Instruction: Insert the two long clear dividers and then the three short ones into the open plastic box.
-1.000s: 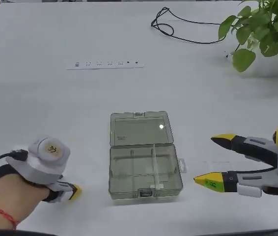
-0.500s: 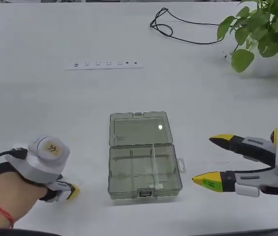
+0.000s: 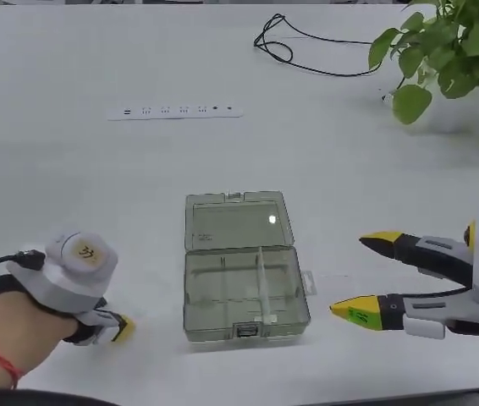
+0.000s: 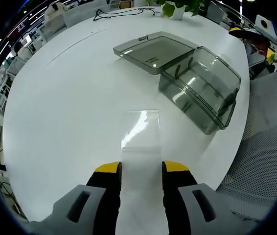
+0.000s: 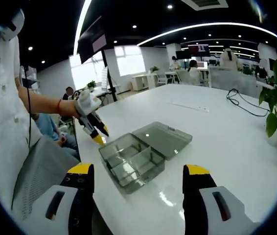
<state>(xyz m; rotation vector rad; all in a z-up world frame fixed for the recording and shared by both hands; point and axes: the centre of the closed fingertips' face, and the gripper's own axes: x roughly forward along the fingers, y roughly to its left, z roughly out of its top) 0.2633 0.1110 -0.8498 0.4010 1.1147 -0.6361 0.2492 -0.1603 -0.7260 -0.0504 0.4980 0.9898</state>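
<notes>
Left gripper [image 3: 121, 328] rests low on the white table [image 3: 70, 186], jaws narrow, a clear divider [image 4: 141, 129] just ahead of them; I cannot tell whether they pinch it; my right gripper [image 3: 349, 275] gapes wide, right of the box. Farther off lie a white power strip [image 3: 176, 111], a black cable [image 3: 294, 46] and a leafy plant [image 3: 447, 51]; the lid's small label is too blurred to read. Between my grippers lies the smoky plastic box [image 3: 222, 292], lid flat open, one long divider [image 3: 261, 283] standing inside.
</notes>
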